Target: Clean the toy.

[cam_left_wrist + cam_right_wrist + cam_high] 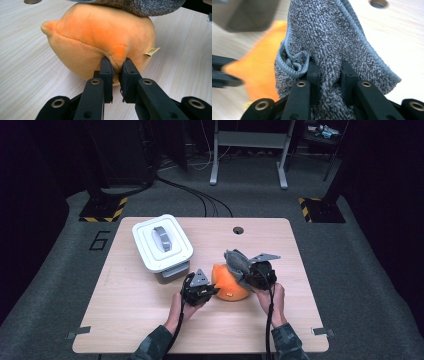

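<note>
A: Left gripper [116, 63] first; state?

B: Jaws pinched tight on a fold of the orange plush toy [100, 42]; fabric bunches up between the pads; toy sits on the wooden table [30, 70], small tan tag [152, 51] sticking out on its side.

A: Right gripper [329, 70]?

B: Clamped on a grey towel [329, 32]; terry cloth is stuffed between the jaws and rises above them in a loose cone, hemmed edge curling beside one jaw; the orange toy is blurred behind it.

A: Where are both on the table?

B: High view: left gripper [210, 291] at the toy's left side, right gripper [243, 270] at its upper right; towel [236, 260] lies over the top of the toy [229, 282], touching it; toy is near the table's middle, a bit toward the person.

A: Around that?

B: White lidded box [161, 242] with a grey handle, up-left of the toy, near but apart; round hole [238, 230] in the tabletop near the far edge; camouflage sleeves enter from the bottom.
</note>
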A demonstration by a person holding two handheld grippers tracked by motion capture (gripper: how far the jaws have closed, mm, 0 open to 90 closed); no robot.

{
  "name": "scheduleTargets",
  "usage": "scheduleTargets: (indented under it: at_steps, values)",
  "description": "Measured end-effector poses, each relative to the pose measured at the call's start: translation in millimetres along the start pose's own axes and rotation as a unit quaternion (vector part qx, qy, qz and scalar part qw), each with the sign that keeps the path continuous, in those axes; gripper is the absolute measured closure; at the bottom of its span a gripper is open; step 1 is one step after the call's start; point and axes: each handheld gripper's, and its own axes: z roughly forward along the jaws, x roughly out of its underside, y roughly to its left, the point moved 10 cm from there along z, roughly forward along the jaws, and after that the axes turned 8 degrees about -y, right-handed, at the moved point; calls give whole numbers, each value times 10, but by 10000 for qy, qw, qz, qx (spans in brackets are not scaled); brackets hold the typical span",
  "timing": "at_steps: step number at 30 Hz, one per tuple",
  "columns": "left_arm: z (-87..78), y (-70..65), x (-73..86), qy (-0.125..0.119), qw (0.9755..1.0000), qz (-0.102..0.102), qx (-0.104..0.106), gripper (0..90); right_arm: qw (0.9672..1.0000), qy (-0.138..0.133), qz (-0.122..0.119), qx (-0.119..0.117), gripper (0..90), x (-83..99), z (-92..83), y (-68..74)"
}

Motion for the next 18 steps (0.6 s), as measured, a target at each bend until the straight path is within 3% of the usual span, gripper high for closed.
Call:
scheduleTargets:
  at_steps: [1, 4, 8, 11, 12, 13, 14, 16, 18]
  values:
    - [0, 0, 0, 0, 10000, 0, 0, 814, 10000, 0, 0, 0, 740, 0, 0, 0]
    - [15, -23, -23, -27, 9999, 66, 72, 814, 9998, 21, 161, 137, 740, 115, -4, -199]
    - [20, -31, -41, -3, 9999, 102, 75, 814, 9997, -111, 195, 42, 739, 59, -103, -181]
    - [25, -27, -51, -27, 9999, 99, 95, 814, 9993, -300, 225, -97, 739, -36, -186, -84]
    - [24, -31, -54, 3, 9999, 129, 97, 814, 9987, -408, 113, -285, 738, -130, -243, 93]
    - [24, -29, -58, 13, 9998, 189, 108, 814, 9984, -425, 65, -361, 738, -156, -249, 164]
    - [24, -29, -58, 13, 9998, 189, 108, 814, 9984, -425, 65, -361, 738, -156, -249, 164]
    - [26, -38, -65, 12, 9998, 187, 106, 814, 9978, -407, -63, -519, 738, -200, -228, 341]
    - [28, -28, -60, 30, 9998, 194, 48, 814, 9976, -202, -282, -598, 738, -174, -104, 503]
